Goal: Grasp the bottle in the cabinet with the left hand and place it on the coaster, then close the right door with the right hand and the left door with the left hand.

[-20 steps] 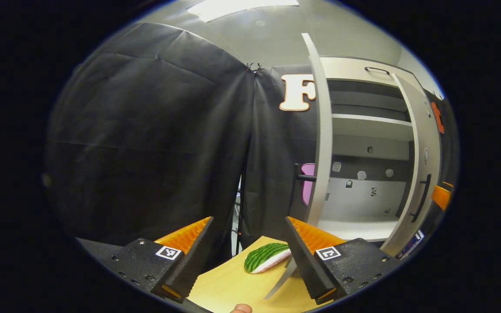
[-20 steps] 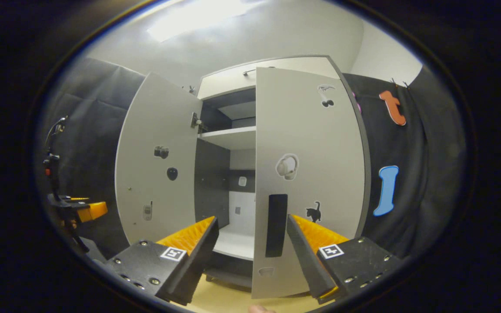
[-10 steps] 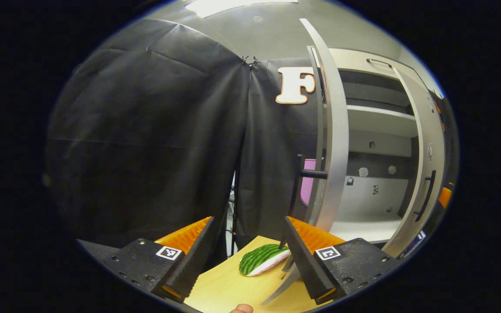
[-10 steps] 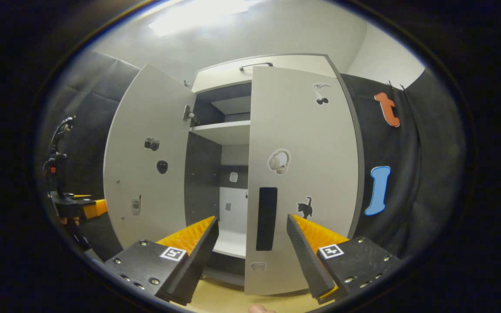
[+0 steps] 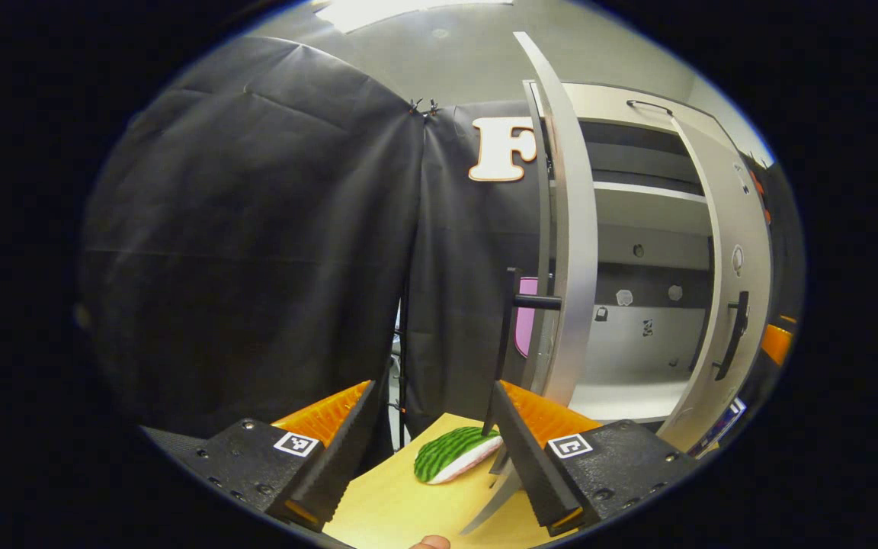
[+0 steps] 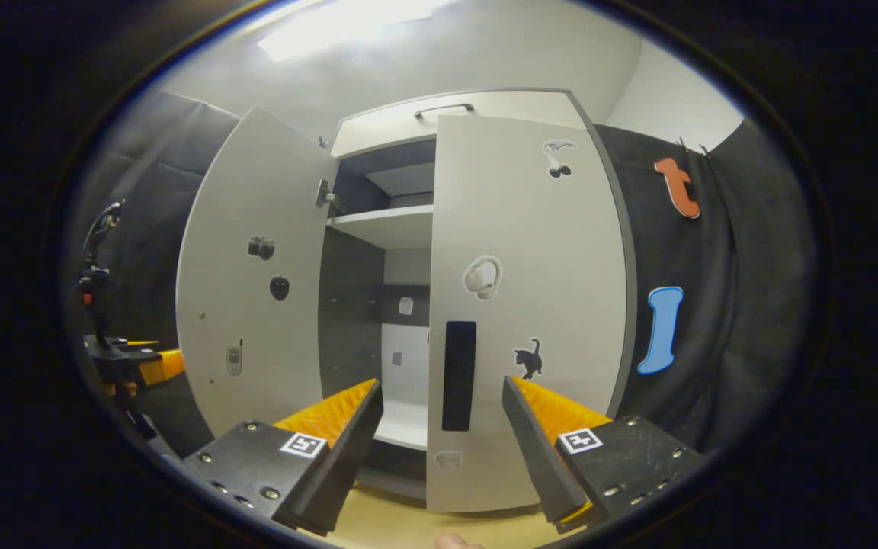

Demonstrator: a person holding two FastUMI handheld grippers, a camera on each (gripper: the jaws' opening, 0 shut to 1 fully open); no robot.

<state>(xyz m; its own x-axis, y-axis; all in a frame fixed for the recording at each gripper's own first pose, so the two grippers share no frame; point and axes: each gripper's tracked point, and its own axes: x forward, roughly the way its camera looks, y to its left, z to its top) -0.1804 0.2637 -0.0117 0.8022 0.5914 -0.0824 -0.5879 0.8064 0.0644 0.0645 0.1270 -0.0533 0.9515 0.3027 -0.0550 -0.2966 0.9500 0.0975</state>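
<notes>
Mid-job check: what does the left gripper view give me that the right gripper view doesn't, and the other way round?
Left gripper view: the watermelon-patterned coaster on the wooden table, and the left door seen edge-on, with the left door handle just beyond the open left gripper.
Right gripper view: the right door face-on, with the right door handle ahead of the open right gripper.
Both: the two doors and the cabinet shelf.

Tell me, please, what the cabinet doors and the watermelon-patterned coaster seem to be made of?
The right door and left door look like matte grey laminated board: flat, even faces, thin straight edges, though the core is not visible. The coaster seems soft fabric or felt, with a ribbed green striped top and pale rim; I cannot confirm this.
</notes>
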